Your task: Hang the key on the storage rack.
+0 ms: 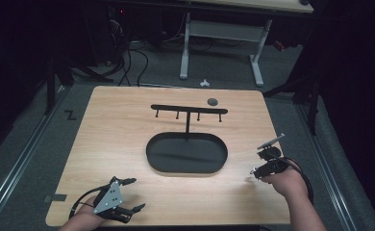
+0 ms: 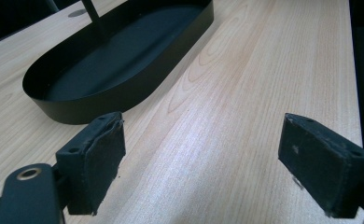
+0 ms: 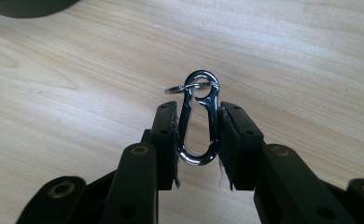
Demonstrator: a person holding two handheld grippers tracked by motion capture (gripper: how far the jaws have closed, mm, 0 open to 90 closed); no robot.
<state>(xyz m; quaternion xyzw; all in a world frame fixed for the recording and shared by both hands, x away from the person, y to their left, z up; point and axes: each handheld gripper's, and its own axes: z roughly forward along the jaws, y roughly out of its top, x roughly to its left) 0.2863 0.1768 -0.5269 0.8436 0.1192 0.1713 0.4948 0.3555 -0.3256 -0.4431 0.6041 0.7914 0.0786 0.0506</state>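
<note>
High view: pale wooden table point(image 1: 128, 144), dark room.

Left gripper point(image 1: 130, 195) at lower left of the high view, jaws spread wide, hand point(image 1: 87, 211) behind it. Right gripper point(image 3: 198, 135) at lower right, jaws closed together.

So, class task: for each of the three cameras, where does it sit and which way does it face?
High view: above the person's side, facing forward and down on the table; forearms and both grippers show.
Left gripper view: rides the left gripper, facing the black tray; open fingers show.
Right gripper view: rides the right gripper, facing the clamped carabiner.
High and left gripper views share the tray.
</note>
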